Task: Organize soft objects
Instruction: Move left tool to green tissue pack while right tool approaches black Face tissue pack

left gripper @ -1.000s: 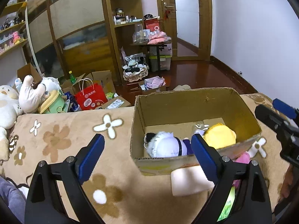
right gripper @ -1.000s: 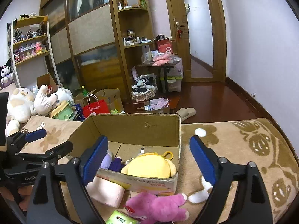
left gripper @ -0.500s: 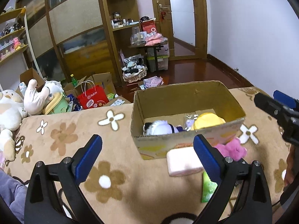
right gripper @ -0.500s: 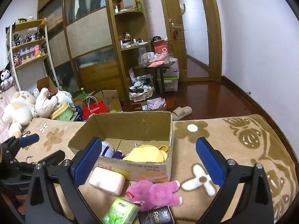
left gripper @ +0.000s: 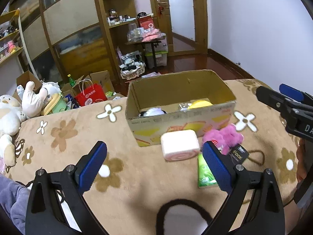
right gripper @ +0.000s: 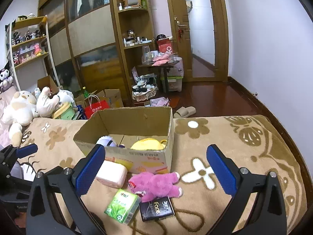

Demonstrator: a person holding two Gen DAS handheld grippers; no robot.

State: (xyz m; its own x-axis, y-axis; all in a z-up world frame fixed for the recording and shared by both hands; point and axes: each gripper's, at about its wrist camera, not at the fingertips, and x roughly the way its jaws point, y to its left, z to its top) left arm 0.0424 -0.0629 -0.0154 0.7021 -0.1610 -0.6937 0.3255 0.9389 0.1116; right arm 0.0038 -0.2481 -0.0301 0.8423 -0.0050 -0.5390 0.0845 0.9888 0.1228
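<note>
The right gripper (right gripper: 156, 173) is standing with its blue fingers (right gripper: 90, 168) spread wide and nothing between the pads; it is hanging above the pink plush bear (right gripper: 156, 184), which is lying on its side on the flowered blanket (right gripper: 244, 141). Just in front of the bear a green tissue pack (right gripper: 122, 207) and a black packet (right gripper: 156, 208) are lying side by side, the packet touching the bear. To the bear's left a pink roll-shaped cushion (right gripper: 113, 173) is resting against the front wall of the cardboard box (right gripper: 148, 156).

The left gripper (left gripper: 154, 166) is likewise holding its fingers (left gripper: 92, 164) far apart and empty, hovering over bare blanket with the cushion (left gripper: 180, 146) just beyond its right finger.

Inside the box a yellow plush toy (right gripper: 147, 145) is sitting at the right and a white and purple plush toy (right gripper: 106, 141) at the left, near each other. Beyond the blanket's far left edge big cream stuffed animals (right gripper: 21, 105) are piled, with a red paper bag (right gripper: 96, 108) on the floor beside them.
</note>
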